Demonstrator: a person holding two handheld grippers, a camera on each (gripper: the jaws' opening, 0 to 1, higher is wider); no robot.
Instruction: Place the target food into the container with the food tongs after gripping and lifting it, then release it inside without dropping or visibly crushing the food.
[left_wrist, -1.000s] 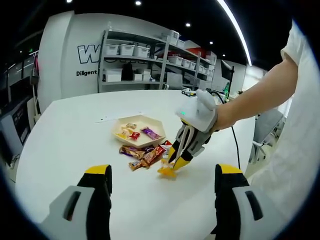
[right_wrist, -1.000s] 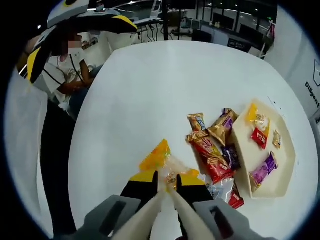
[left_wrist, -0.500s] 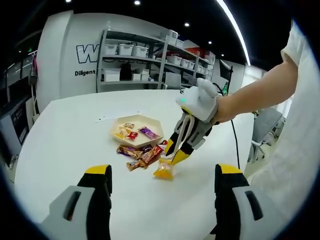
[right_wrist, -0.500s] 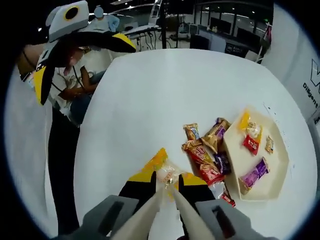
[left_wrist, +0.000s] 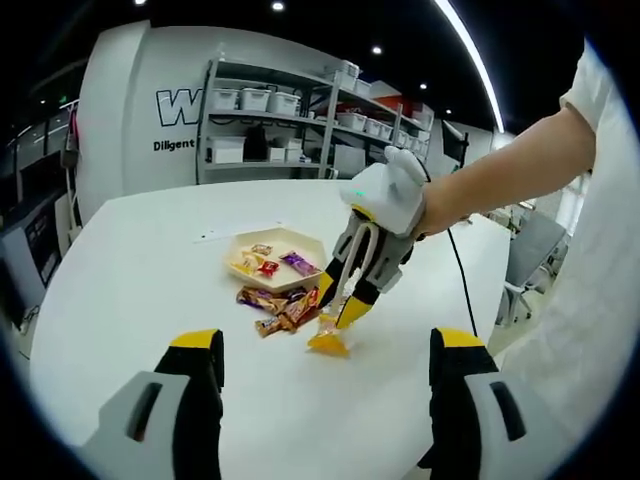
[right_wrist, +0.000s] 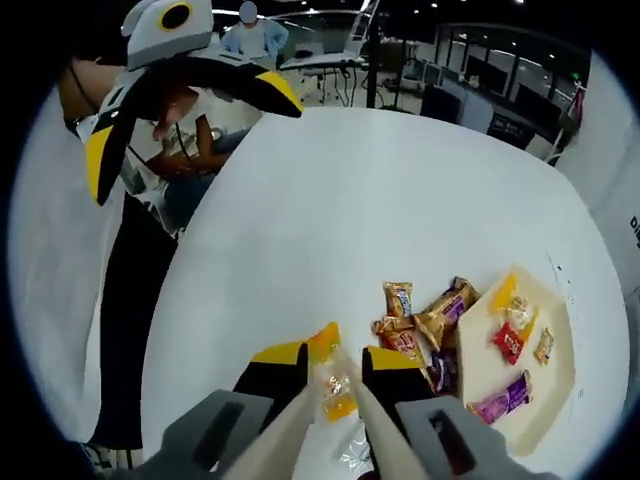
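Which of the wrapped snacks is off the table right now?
The orange-ended clear packet, pinched in the tongs held by the right gripper. The others lie on the table or in the tray.

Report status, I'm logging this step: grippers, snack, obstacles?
Right hand-held gripper shut on orange snack packet, lifted. Left hand-held gripper open, idle. Tray beyond wrapper pile.

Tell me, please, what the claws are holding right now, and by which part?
The right claw pinches the orange-ended candy packet at its middle; the left claw holds nothing.

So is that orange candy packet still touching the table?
Cannot tell. In the left gripper view the packet hangs from the tongs, its lower edge at the table; no clear gap.
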